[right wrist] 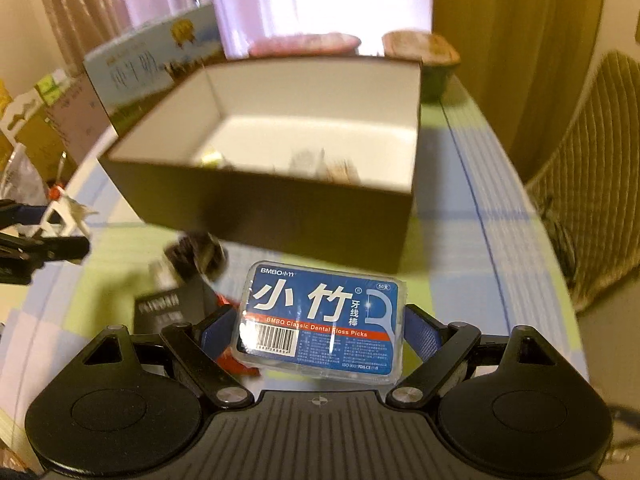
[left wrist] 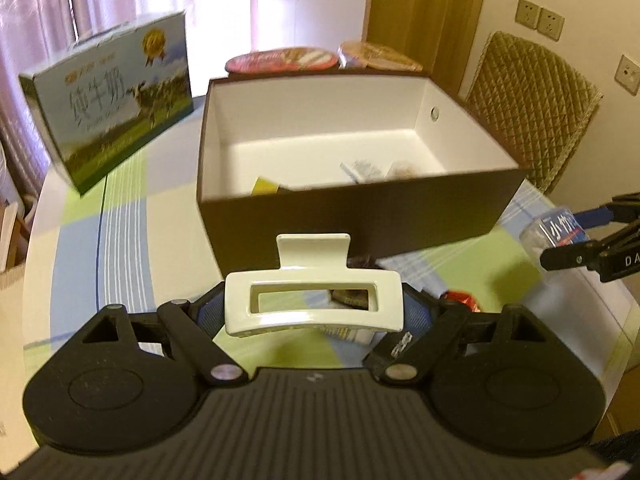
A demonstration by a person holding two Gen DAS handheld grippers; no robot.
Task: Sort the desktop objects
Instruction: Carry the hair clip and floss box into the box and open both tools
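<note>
My left gripper [left wrist: 314, 308] is shut on a white hair claw clip [left wrist: 312, 300], held above the table in front of the brown box [left wrist: 360, 216]. In the right wrist view, my right gripper [right wrist: 320, 332] is shut on a blue box of dental floss picks [right wrist: 320, 320], also short of the box [right wrist: 280, 216]. The box is open, white inside, with a few small items [left wrist: 368, 170] on its floor. From the left wrist view the right gripper [left wrist: 576, 236] and the floss box [left wrist: 556, 230] show at the right edge. The left gripper [right wrist: 44, 240] and clip [right wrist: 64, 212] appear at the left of the right wrist view.
A milk carton box [left wrist: 112, 108] stands left of the brown box, two lidded bowls [left wrist: 280, 60] behind it. Small items lie on the tablecloth before the box: a dark pack [right wrist: 160, 312], a dark wrapped piece [right wrist: 196, 256], a red wrapper [left wrist: 464, 300]. A wicker chair [left wrist: 536, 108] stands at right.
</note>
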